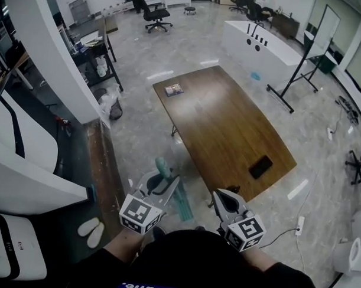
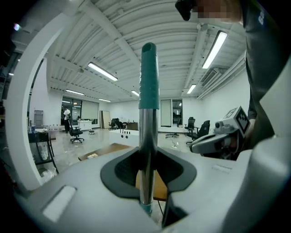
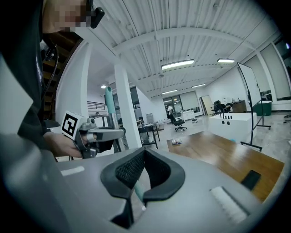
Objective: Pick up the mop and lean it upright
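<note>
Nearest, in the left claw [image 2: 146, 182]: the mop [image 2: 148, 82], clamped by its shiny metal pole between jaws set only a little apart, pads pressing on both sides. Upright through the claw, with the teal grip rising high above it and a short teal piece showing below. Carried by the left hand [image 3: 57, 143], claw pointing forward and nearly level, close in front of the body.

Just beside it, the right claw [image 3: 136, 182]: jaws drawn together to a thin slit, nothing gripped, only a strip of teal seen behind the slit. Apart from the mop, not touching it. Pointing forward too, nearly level, at about the same height as the left one.

From the head view: teal top of the mop just above the left claw, teal lower part going down between the two claws toward the floor [image 1: 139, 127].

Farther on, a brown wooden desk [image 1: 223, 118], with a dark phone [image 1: 260, 167] near its close end and a small book [image 1: 174, 89] at its far end. Beyond, office chairs [image 1: 156, 17] and a white counter [image 1: 260, 52].
</note>
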A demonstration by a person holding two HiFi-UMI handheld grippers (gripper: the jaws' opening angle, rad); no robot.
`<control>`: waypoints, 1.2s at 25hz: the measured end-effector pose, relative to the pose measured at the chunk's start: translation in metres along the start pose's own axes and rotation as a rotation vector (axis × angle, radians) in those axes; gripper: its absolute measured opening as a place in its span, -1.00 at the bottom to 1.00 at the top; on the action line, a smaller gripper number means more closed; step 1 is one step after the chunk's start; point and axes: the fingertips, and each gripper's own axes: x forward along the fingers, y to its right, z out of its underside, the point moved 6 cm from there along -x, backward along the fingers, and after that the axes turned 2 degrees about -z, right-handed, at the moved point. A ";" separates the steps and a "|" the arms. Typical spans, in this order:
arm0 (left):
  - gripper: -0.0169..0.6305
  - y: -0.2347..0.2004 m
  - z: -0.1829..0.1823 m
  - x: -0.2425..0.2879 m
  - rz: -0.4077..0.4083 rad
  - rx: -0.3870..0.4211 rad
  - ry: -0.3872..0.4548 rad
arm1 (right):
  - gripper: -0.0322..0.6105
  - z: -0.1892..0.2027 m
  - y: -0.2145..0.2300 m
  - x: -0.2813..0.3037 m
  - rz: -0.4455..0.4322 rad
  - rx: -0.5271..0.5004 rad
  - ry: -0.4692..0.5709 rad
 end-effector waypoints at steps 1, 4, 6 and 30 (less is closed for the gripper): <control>-0.59 -0.001 -0.007 -0.007 -0.008 -0.001 0.014 | -0.88 0.000 -0.001 0.003 -0.008 -0.002 0.001; -0.59 -0.004 -0.021 -0.026 -0.040 -0.006 0.038 | -0.89 -0.002 -0.009 0.013 -0.038 -0.006 -0.005; -0.59 -0.006 -0.022 -0.037 -0.059 -0.009 0.046 | -0.88 -0.005 -0.016 0.019 -0.059 -0.006 -0.011; -0.59 -0.065 0.011 -0.149 -0.312 -0.072 0.052 | -0.88 -0.004 -0.092 0.118 -0.312 -0.069 -0.085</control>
